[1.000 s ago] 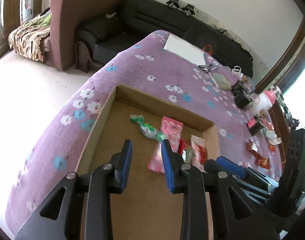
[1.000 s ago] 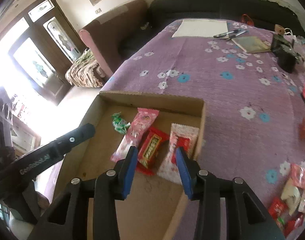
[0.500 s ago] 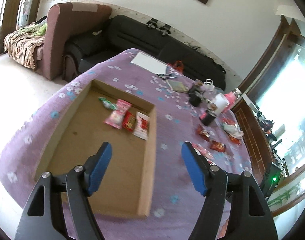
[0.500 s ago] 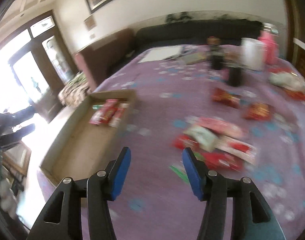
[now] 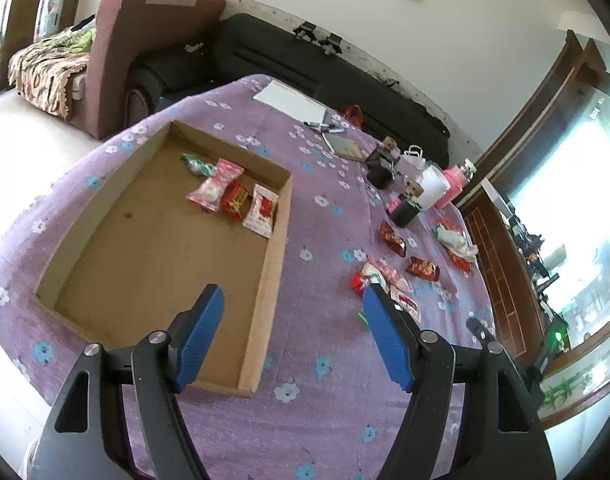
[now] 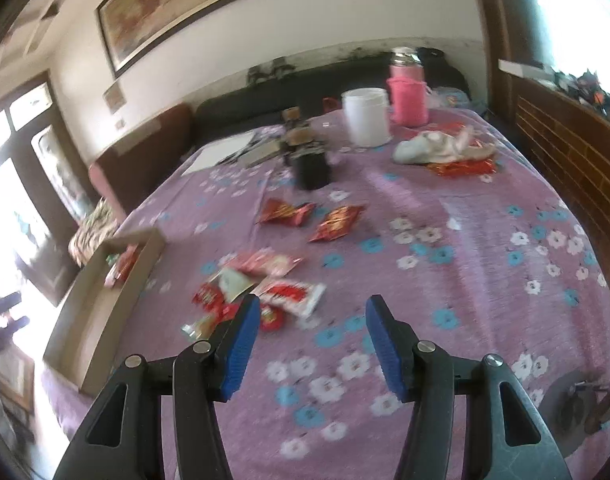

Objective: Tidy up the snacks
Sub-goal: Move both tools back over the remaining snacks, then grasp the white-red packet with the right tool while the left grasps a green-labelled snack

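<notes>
Snack packets (image 5: 232, 193) lie four abreast at the far end of the cardboard tray (image 5: 274, 264) on the purple floral table (image 5: 325, 420), others (image 6: 265, 284) sit loose just beside the right claw (image 6: 313, 346), and both it and the left claw (image 5: 293, 334) hover spread apart, holding nothing.

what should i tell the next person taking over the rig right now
Left gripper: open, holding nothing, raised over the right edge of the cardboard tray.
Right gripper: open, holding nothing, above the tablecloth beside the loose snack pile.
Done: four snacks lie in the tray's far corner: green candy, pink packet, red bar, white-and-red packet.
Left: the pile, two red packets farther back, and more red wrappers by the white cloth.
</notes>
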Demonstrator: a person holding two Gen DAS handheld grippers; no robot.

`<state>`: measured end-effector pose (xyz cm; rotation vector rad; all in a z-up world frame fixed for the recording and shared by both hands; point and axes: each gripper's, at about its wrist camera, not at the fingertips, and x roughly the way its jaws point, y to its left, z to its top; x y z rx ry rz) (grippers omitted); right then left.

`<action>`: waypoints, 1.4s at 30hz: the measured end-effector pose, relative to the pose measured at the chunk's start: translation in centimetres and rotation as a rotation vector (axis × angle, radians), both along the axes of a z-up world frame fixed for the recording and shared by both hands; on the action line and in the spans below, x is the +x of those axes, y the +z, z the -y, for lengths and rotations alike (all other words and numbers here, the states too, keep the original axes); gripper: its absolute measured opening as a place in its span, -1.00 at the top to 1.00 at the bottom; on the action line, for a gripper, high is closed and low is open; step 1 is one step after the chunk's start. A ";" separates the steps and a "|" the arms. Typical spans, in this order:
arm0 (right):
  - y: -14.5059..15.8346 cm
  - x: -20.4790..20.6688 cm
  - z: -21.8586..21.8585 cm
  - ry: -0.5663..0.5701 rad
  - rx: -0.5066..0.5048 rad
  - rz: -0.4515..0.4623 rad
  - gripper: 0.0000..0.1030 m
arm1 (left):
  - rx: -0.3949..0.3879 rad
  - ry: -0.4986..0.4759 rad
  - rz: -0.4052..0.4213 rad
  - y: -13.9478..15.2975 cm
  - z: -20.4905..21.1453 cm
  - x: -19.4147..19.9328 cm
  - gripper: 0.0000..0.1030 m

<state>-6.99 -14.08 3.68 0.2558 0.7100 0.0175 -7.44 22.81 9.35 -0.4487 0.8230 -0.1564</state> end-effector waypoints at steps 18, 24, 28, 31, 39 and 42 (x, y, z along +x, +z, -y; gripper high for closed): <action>-6.9 9.8 -3.8 0.084 -0.001 -0.158 0.01 | 0.072 -0.181 -0.091 -4.3 7.2 0.5 -0.40; -7.4 8.5 -4.2 0.272 0.166 -0.212 0.05 | 0.090 -0.246 -0.122 -5.9 10.0 1.8 -0.40; -7.4 8.2 -3.6 0.278 0.213 -0.209 0.02 | 0.140 -0.291 -0.120 -6.7 11.7 1.9 -0.39; -7.1 8.0 -3.3 0.276 0.221 -0.190 0.01 | 0.151 -0.312 -0.123 -7.1 12.3 2.2 -0.39; -6.9 8.2 -6.2 0.347 0.112 -0.152 -0.03 | 0.159 -0.322 -0.155 -8.3 12.9 2.8 -0.39; -7.2 8.5 -7.6 0.372 0.059 -0.161 -0.08 | 0.162 -0.320 -0.157 -8.4 12.9 2.9 -0.39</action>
